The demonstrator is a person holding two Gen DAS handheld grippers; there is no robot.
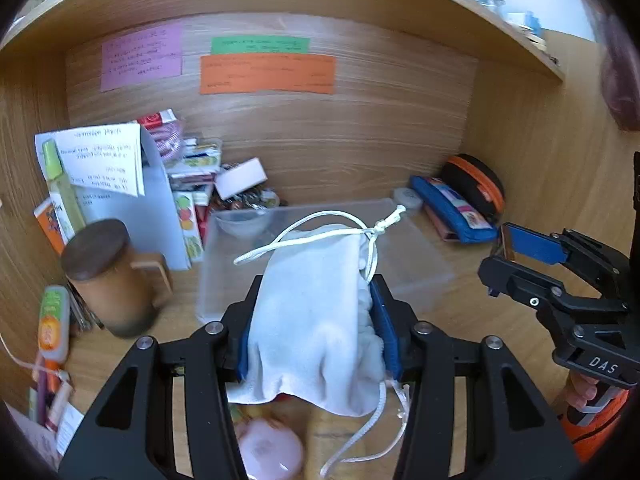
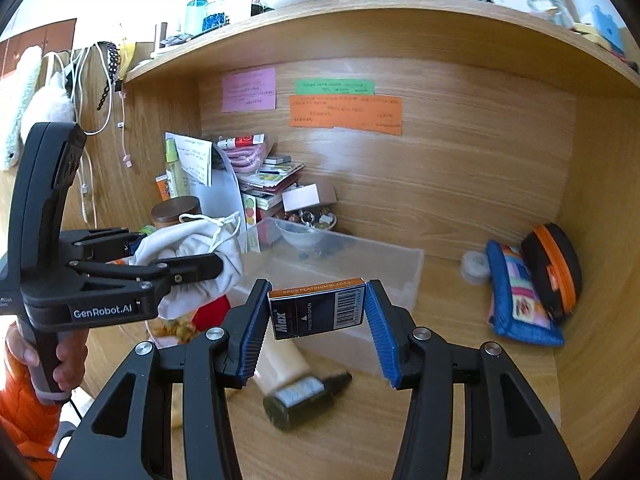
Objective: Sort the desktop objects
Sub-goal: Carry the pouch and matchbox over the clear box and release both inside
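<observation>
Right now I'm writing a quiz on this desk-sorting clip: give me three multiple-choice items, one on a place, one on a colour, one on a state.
1. Where does the clear bin sit?
A. on the desk, before the back wall
B. on the upper shelf
C. atop the mug

2. What colour is the widest note on the back wall?
A. pink
B. green
C. orange

3. What does the right gripper hold?
A. nothing
B. a blade box
C. a bottle

Key:
1 A: the bin rests on the desktop, just ahead of both grippers.
2 C: the long orange strip lies below the green one and right of the pink one.
3 B: its blue pads clamp the blade box, while the left gripper is shut on the white pouch.
</observation>
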